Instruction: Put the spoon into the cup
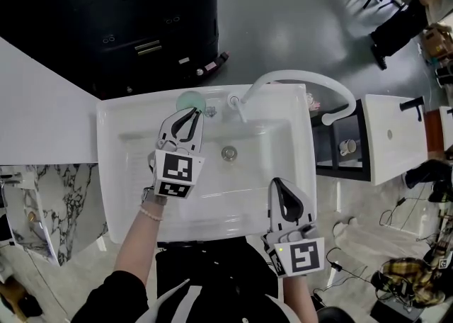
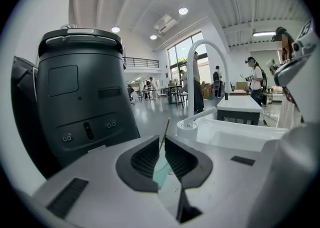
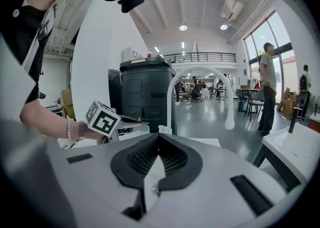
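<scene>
Head view: white sink (image 1: 113, 173) set between tabletop (image 1: 42, 116) on the left and another white unit on the right, w/ the curved faucet (image 1: 297, 77) at its far right. Teal cup (image 1: 190, 100) stands on the sink's far rim, just left of the faucet base.

Left gripper (image 1: 191, 115) is right at that cup, tips over its near edge. In the left gripper view its jaws are only a narrow slit apart, and the spoon (image 2: 165, 129) is in that slit: a thin gold handle slanting up, lying vs. the left jaw, w/ a gap on the other side, so no squeeze. Teal of the cup (image 2: 163, 171) shows directly below. Spoon's lower end is hidden behind the jaws, so can't tell how deep it sits.

Right gripper (image 1: 277, 184) hangs over the near right of the basin, well apart from the cup. Its jaws are fully together, nothing between them.

Drain (image 1: 228, 152) mid-basin. Big dark machine (image 2: 85, 107) stands beyond the sink.
</scene>
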